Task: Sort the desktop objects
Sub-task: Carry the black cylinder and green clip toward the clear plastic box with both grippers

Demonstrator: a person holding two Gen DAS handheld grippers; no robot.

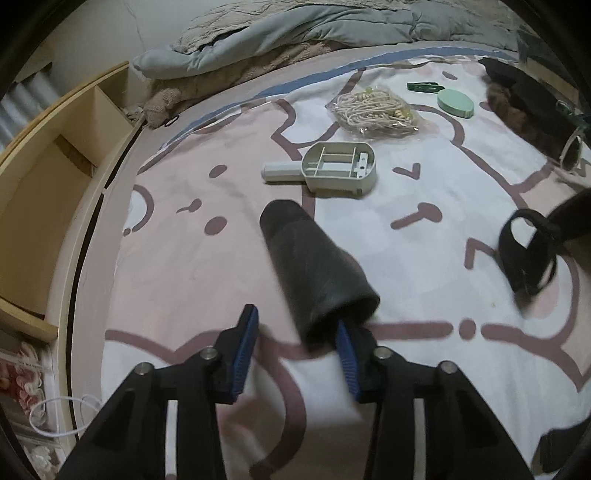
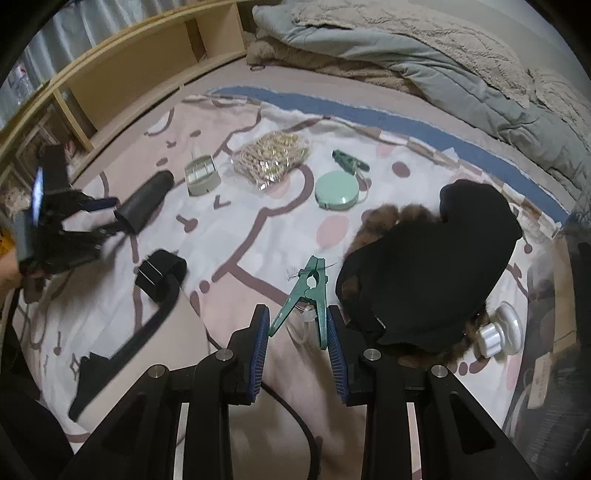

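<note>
1. My left gripper (image 1: 295,345) is spread wide, its right pad touching the black tube (image 1: 314,266) on the blanket (image 1: 424,266).
2. My right gripper (image 2: 297,334) is spread around the green clip (image 2: 304,295), not pinching.
3. Nothing looks sorted: rope bag (image 2: 271,160), mint case (image 2: 336,192) lie scattered.

From my left wrist feed, a rumpled grey-blue quilt (image 1: 295,33) is heaped at twelve o'clock, a wooden shelf unit (image 1: 48,158) stands at nine, and the pink cartoon-print bedsheet (image 1: 192,266) spreads underneath everything.
</note>
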